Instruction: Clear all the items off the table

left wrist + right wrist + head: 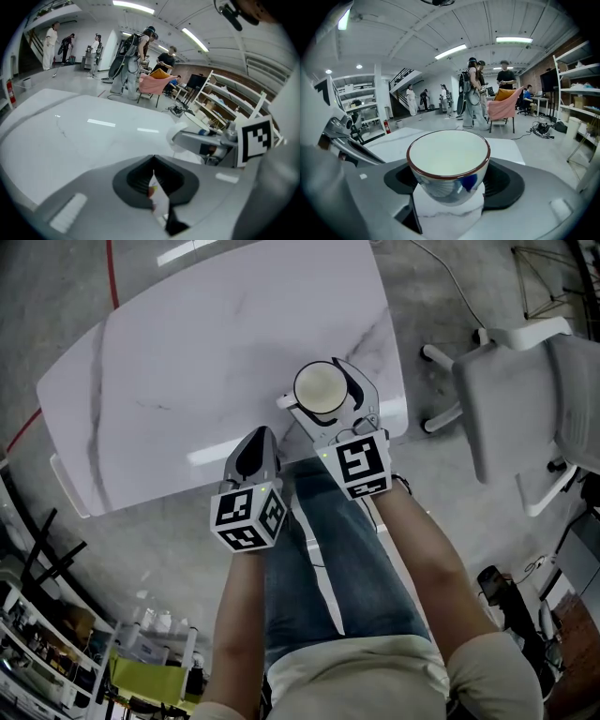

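A white cup (319, 385) with a brown rim and blue pattern sits between the jaws of my right gripper (326, 399), which is shut on it over the near right corner of the white marble table (187, 362). In the right gripper view the cup (448, 159) is upright and empty, with marble showing below it. My left gripper (260, 434) hangs at the table's near edge, just left of the cup, jaws shut. In the left gripper view the left gripper (153, 159) has its pads together with nothing clearly held, and the right gripper (211, 145) is at the right.
A white office chair (525, 399) stands to the right of the table. My jeans-clad legs (337, 559) are below the near edge. Shelving and clutter (56, 652) fill the lower left. Several people (476, 89) stand far off across the room.
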The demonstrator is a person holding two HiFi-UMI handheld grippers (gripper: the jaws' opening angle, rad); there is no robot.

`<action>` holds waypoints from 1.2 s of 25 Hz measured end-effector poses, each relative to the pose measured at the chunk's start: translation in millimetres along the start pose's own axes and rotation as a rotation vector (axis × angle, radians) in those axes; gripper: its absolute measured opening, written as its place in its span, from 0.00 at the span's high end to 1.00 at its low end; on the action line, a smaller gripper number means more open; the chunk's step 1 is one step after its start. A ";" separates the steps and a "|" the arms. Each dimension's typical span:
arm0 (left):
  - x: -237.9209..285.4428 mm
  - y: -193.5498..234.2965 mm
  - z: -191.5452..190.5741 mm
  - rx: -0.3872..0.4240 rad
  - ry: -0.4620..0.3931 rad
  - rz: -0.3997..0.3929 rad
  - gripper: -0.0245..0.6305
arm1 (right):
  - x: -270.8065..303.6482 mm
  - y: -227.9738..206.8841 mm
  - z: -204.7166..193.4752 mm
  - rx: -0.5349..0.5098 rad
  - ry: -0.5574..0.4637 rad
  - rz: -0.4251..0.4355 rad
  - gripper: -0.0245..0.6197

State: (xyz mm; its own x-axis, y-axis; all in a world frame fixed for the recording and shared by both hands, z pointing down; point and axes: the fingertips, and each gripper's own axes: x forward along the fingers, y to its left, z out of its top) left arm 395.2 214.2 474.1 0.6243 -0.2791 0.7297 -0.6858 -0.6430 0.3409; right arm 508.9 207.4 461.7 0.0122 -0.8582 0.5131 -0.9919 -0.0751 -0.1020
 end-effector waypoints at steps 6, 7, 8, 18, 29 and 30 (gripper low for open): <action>10.6 -39.3 5.8 0.068 0.012 -0.079 0.95 | -29.5 -28.2 10.1 0.037 -0.035 -0.080 0.35; 13.2 -45.2 5.3 0.082 0.018 -0.093 0.95 | -33.9 -32.4 10.4 0.046 -0.038 -0.097 0.35; 15.4 -51.0 5.1 0.095 0.025 -0.107 0.95 | -38.4 -36.2 10.3 0.056 -0.040 -0.113 0.35; 30.5 -95.3 5.9 0.228 0.106 -0.230 0.95 | -75.6 -64.3 17.0 0.154 -0.062 -0.254 0.35; 48.8 -114.1 18.5 0.311 0.176 -0.339 0.95 | -81.1 -82.0 27.7 0.227 -0.077 -0.361 0.35; 50.7 -113.9 20.2 0.313 0.180 -0.345 0.95 | -80.3 -83.7 29.2 0.236 -0.079 -0.367 0.35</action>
State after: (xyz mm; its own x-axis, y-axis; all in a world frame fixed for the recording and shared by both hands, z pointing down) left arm 512.6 258.9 460.3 0.7017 0.0972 0.7058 -0.2886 -0.8669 0.4064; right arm 594.7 267.8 404.2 0.3774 -0.7885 0.4856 -0.8640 -0.4885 -0.1217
